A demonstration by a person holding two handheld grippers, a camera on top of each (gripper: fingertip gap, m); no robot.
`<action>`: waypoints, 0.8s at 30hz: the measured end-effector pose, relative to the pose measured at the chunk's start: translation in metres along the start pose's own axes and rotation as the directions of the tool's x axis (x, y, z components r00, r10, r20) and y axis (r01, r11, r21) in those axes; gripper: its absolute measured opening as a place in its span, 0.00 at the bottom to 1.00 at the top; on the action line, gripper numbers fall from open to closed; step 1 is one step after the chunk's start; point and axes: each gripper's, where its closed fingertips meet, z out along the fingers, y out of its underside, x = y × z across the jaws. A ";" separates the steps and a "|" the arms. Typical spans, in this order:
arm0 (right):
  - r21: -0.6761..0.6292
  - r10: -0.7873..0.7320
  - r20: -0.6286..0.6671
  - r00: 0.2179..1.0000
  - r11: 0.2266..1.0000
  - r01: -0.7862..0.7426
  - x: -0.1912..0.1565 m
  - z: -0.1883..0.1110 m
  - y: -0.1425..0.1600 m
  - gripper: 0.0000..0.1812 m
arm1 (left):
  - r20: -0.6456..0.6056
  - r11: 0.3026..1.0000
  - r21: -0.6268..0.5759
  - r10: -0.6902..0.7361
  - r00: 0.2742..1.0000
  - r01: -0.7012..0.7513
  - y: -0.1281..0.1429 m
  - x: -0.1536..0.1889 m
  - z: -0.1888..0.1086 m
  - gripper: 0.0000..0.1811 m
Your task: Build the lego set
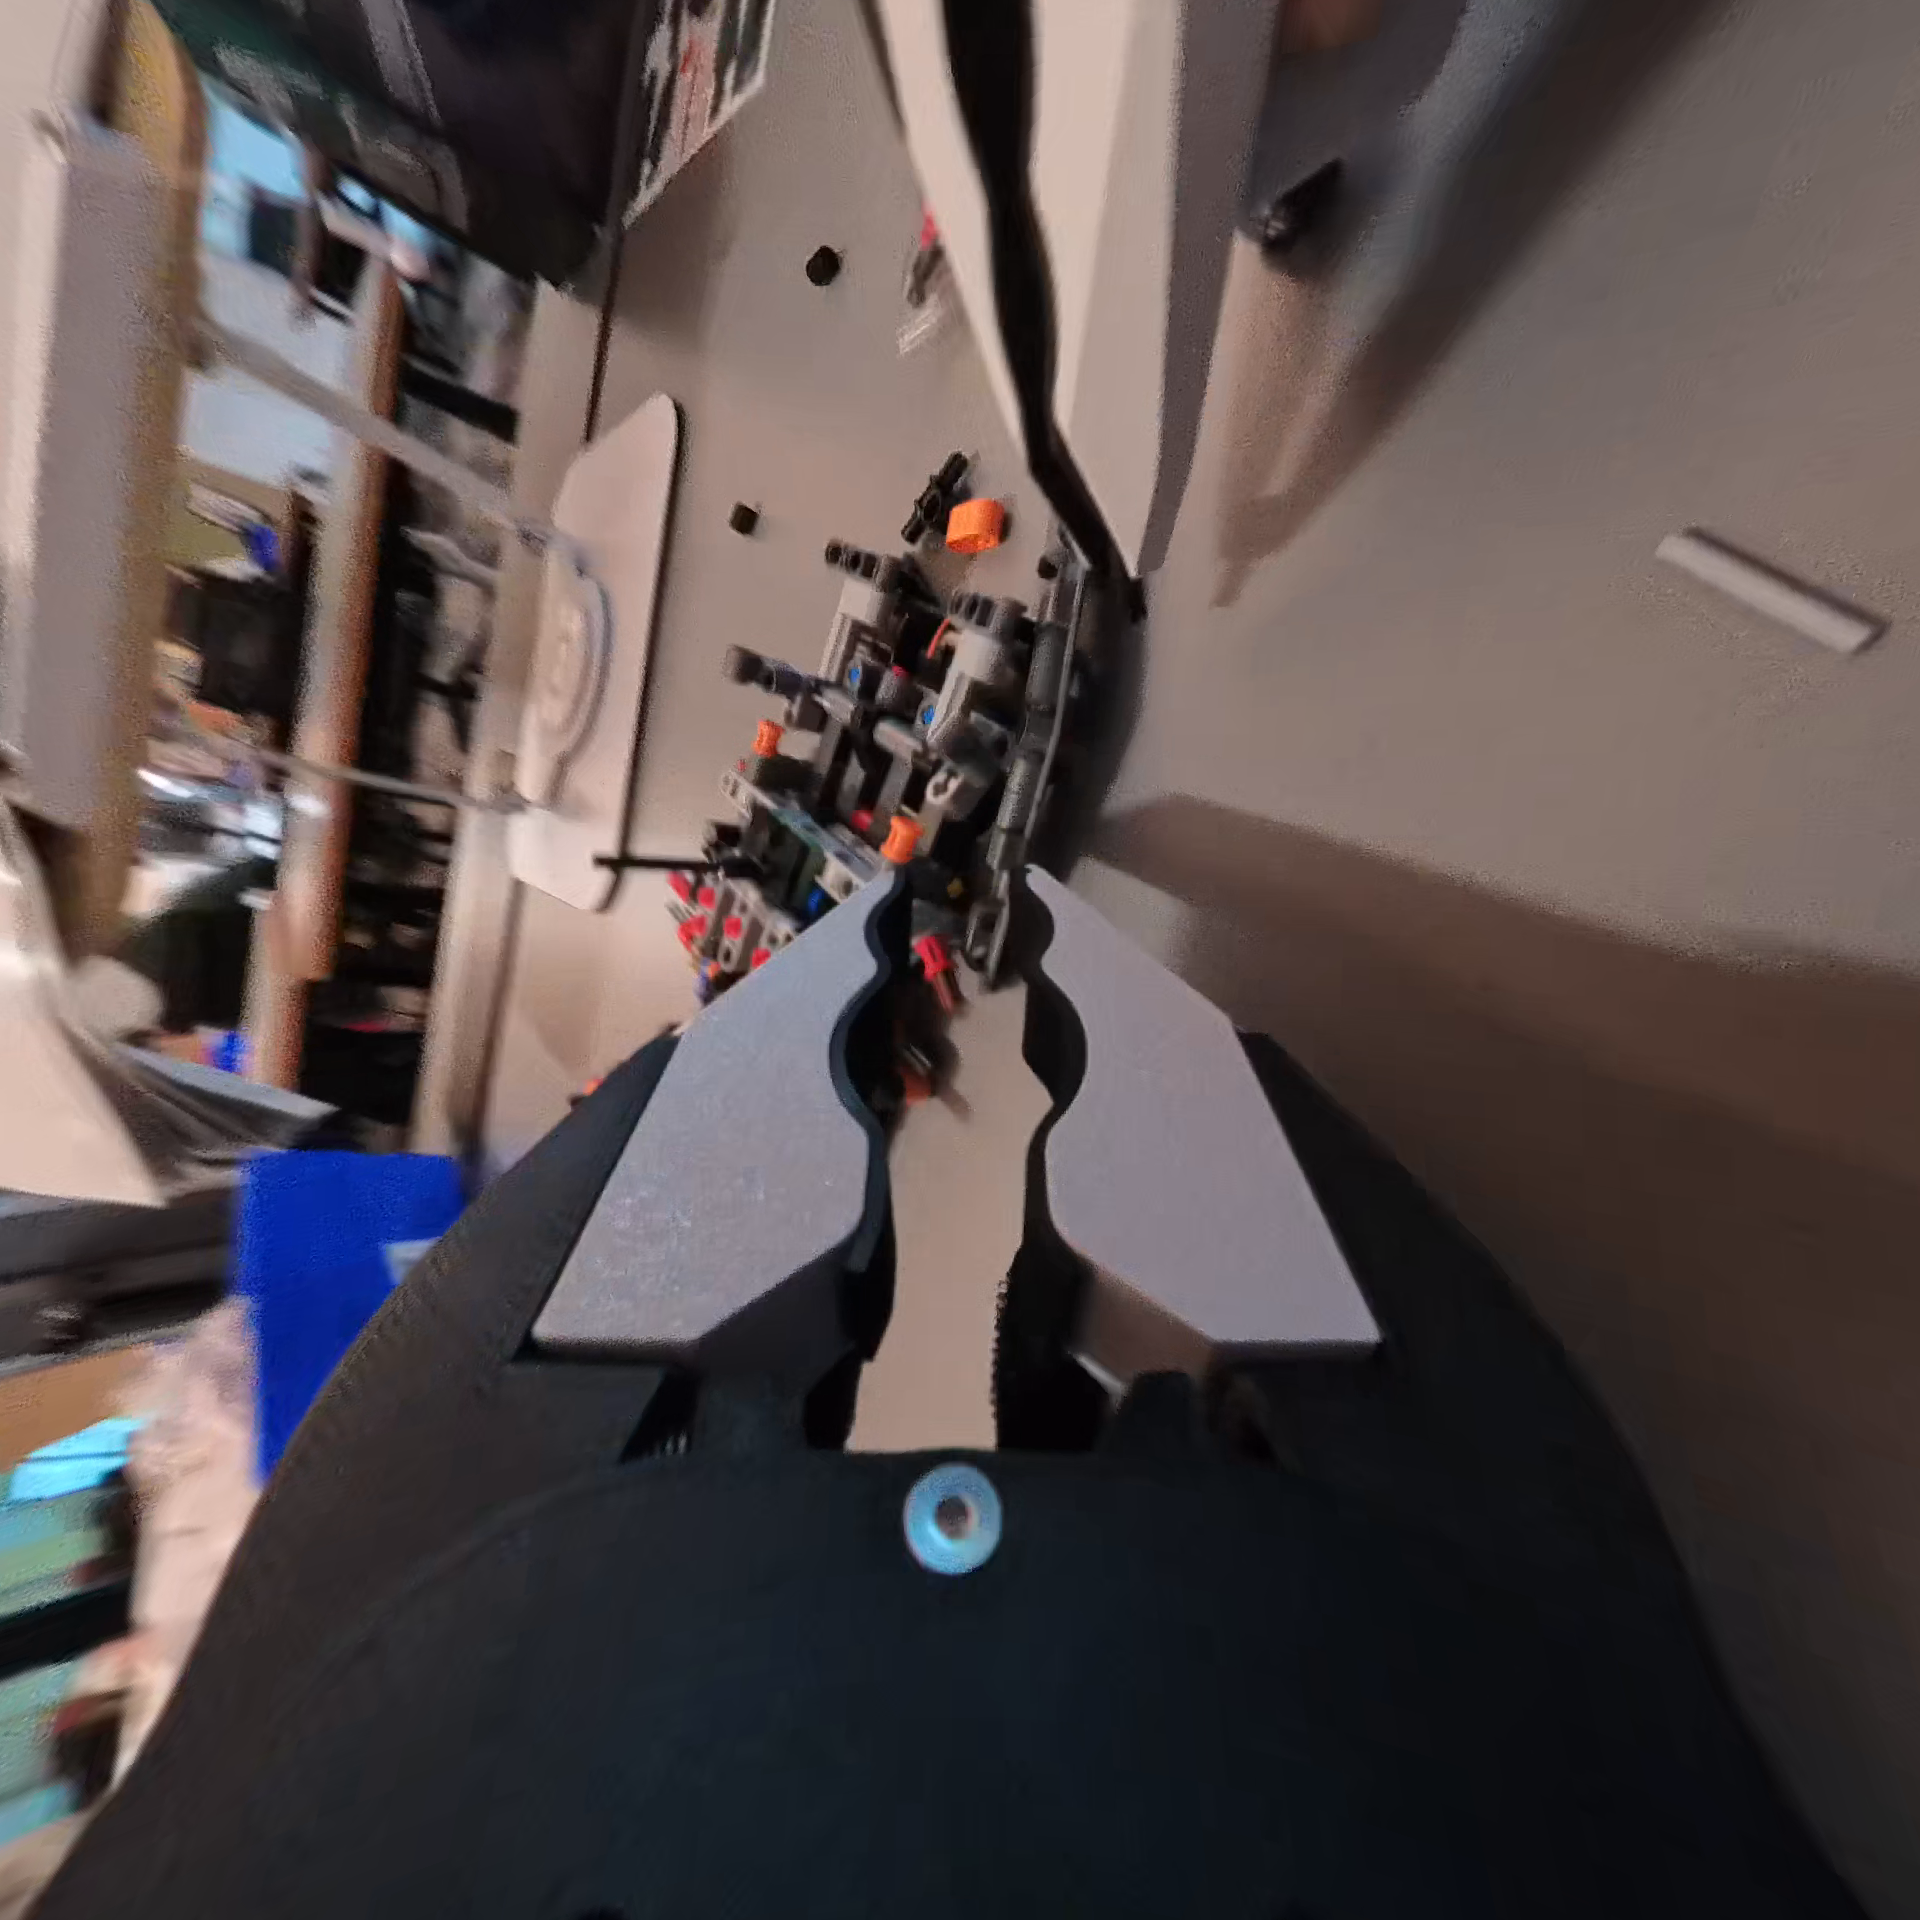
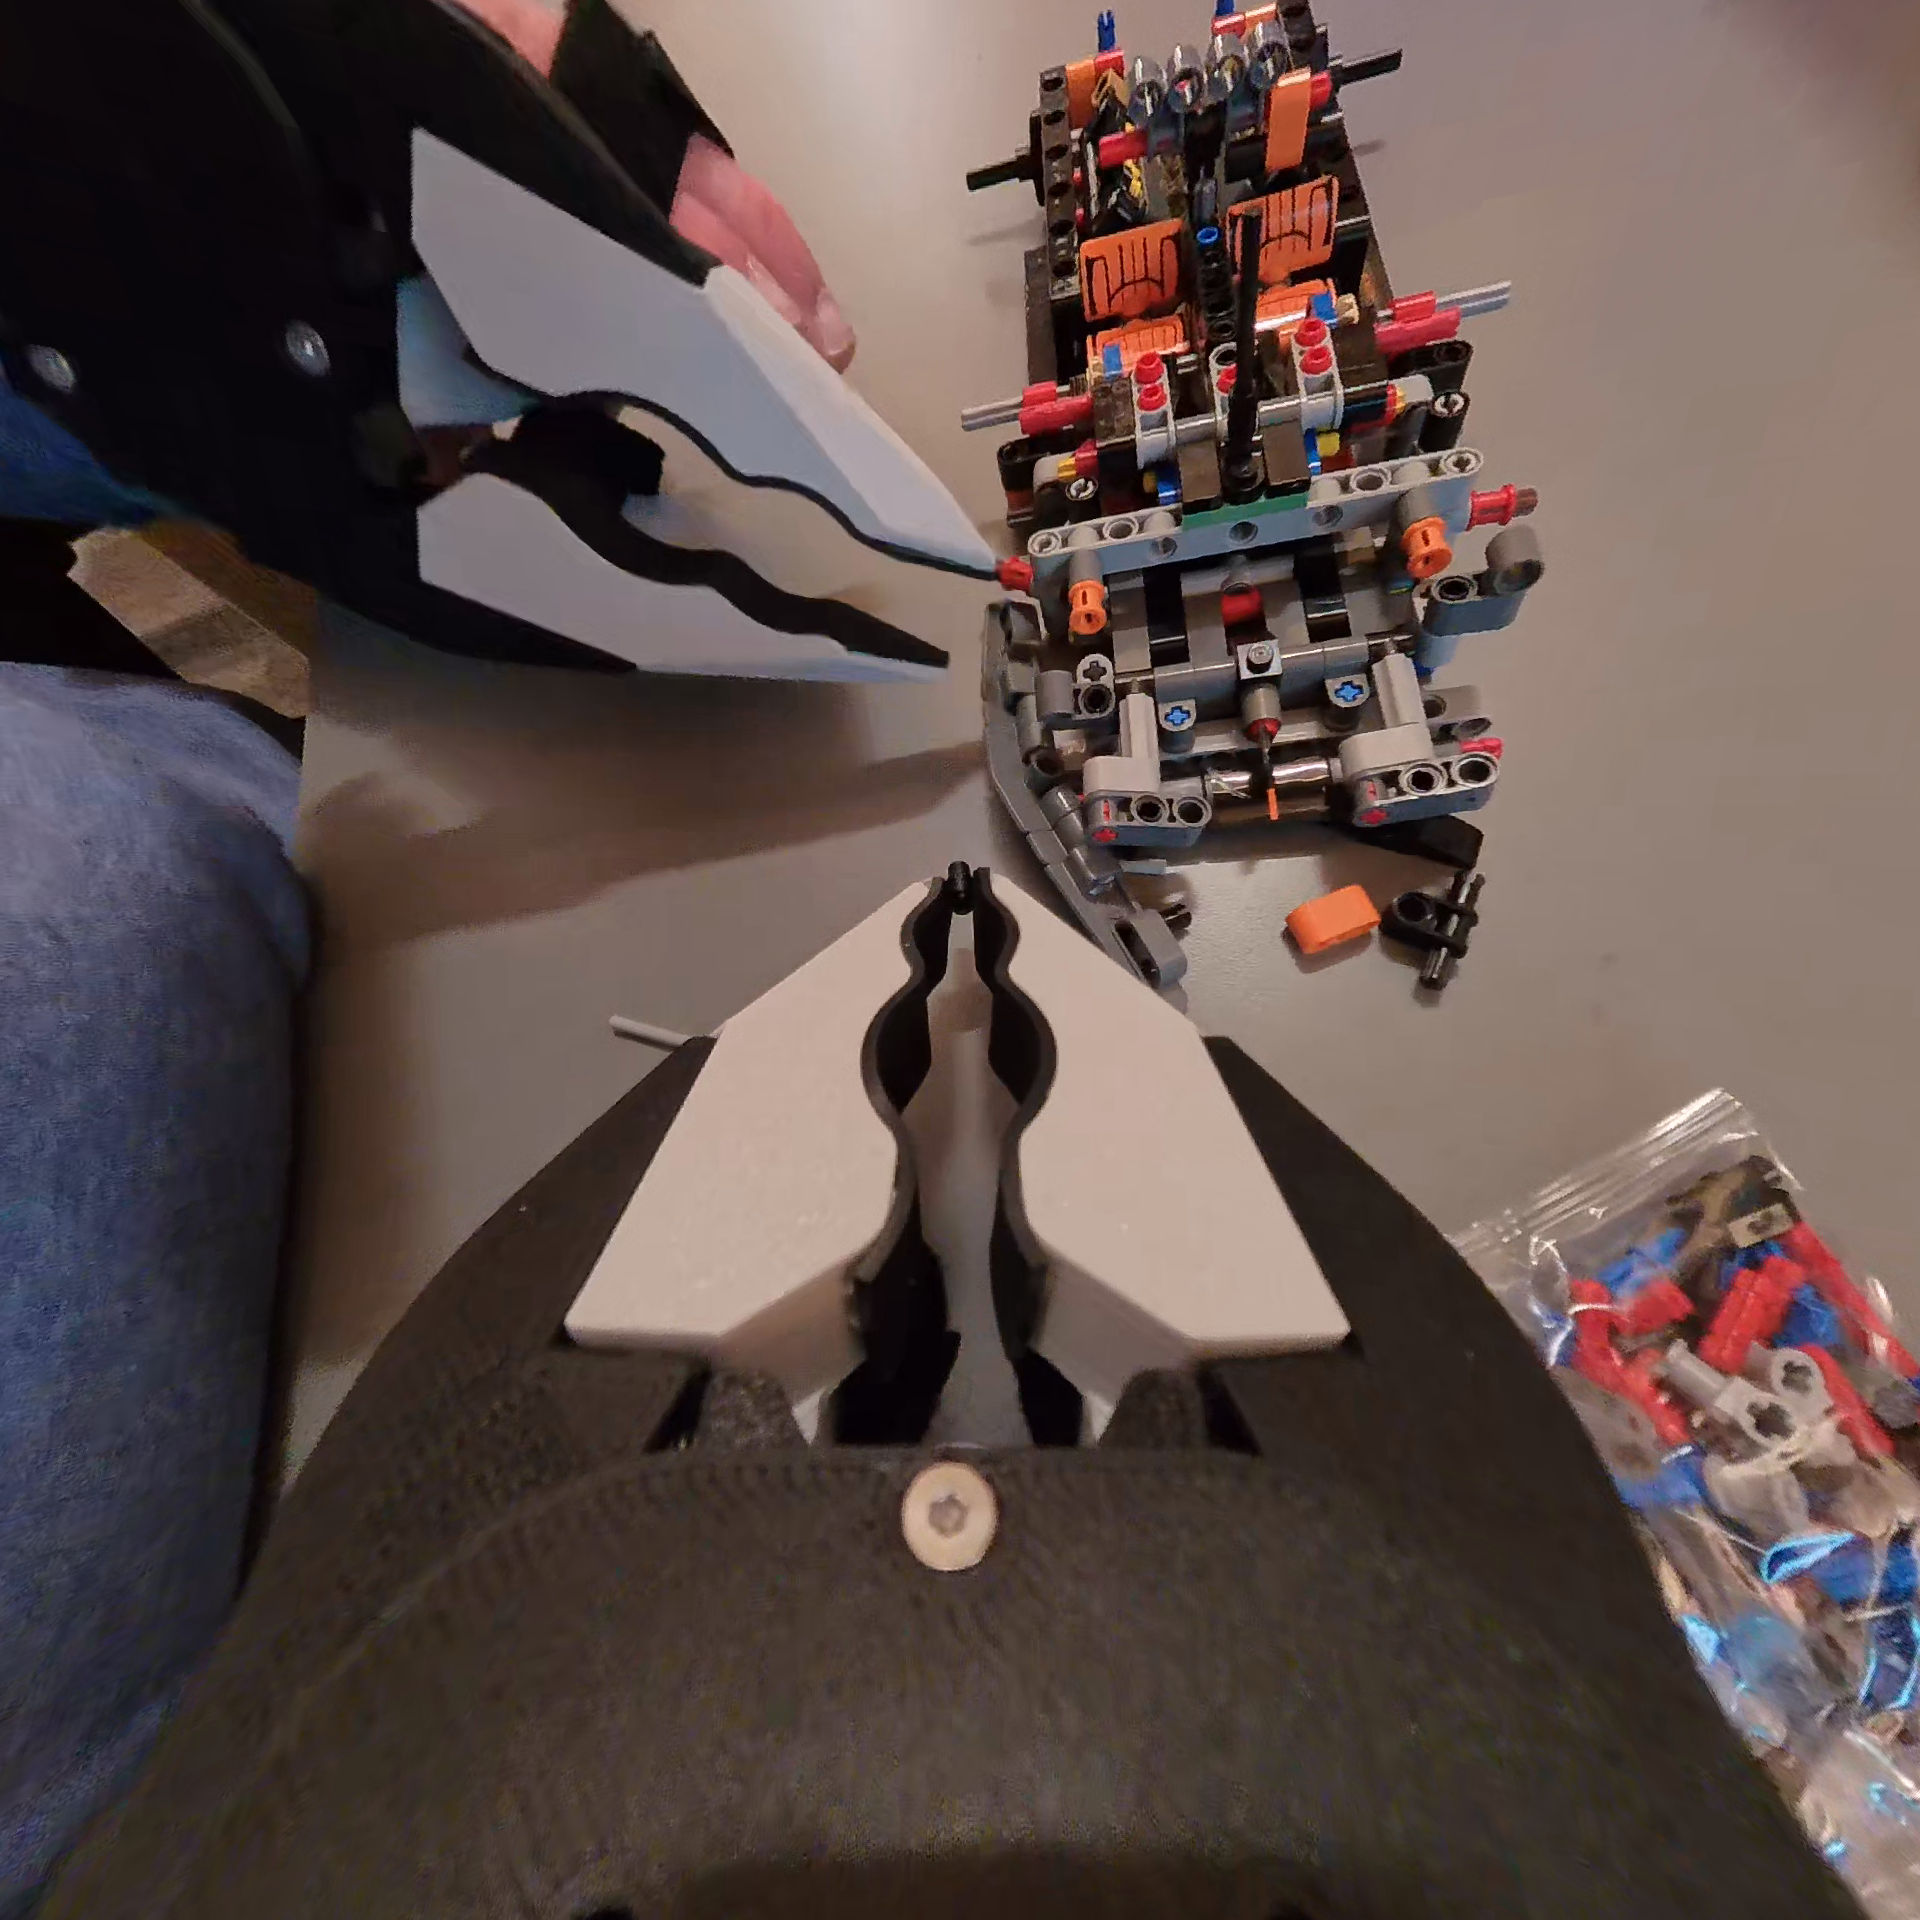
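A partly built Lego car chassis (image 2: 1247, 582), grey, black and orange, sits on the grey table (image 2: 1662, 520); it also shows in the left wrist view (image 1: 894, 727). My right gripper (image 2: 961, 894) is shut on a small black pin (image 2: 961, 883), held just short of the chassis's near left corner. My left gripper (image 2: 971, 613) is open at the chassis's left side, its upper fingertip beside a red pin (image 2: 1013, 569). In its own view the left gripper (image 1: 966, 883) has its jaws apart around the model's near edge, holding nothing.
A loose orange piece (image 2: 1333, 916) and a black connector (image 2: 1444, 925) lie just in front of the chassis. A clear bag of red, blue and grey parts (image 2: 1714, 1403) lies at the right. A grey axle (image 2: 644, 1029) lies left of my right gripper. A person's blue-clad leg (image 2: 125, 1039) borders the table's left. The grippers' ends are close to 6 cm from one another.
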 end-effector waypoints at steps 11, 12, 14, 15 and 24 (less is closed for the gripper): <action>0.042 0.009 -0.002 1.000 0.999 -0.009 0.006 -0.011 -0.006 0.01 | -0.058 0.991 0.022 0.133 0.989 -0.132 -0.003 0.015 0.011 0.07; 0.045 0.010 -0.005 1.000 0.999 -0.010 0.007 -0.013 -0.006 0.01 | -0.063 0.990 0.021 0.141 0.988 -0.140 -0.003 0.015 0.014 0.08; 0.051 0.013 -0.008 1.000 0.999 -0.013 0.008 -0.015 -0.006 0.01 | -0.051 0.988 0.000 0.154 0.987 -0.154 0.000 0.012 0.020 0.06; 0.052 0.014 -0.008 1.000 0.999 -0.014 0.008 -0.016 -0.006 0.01 | -0.053 0.989 -0.011 0.149 0.987 -0.149 0.002 0.010 0.022 0.05; 0.087 0.004 0.007 1.000 0.996 -0.004 0.004 -0.023 -0.012 0.01 | -0.073 0.996 -0.016 0.081 0.994 -0.083 0.002 0.009 0.020 0.03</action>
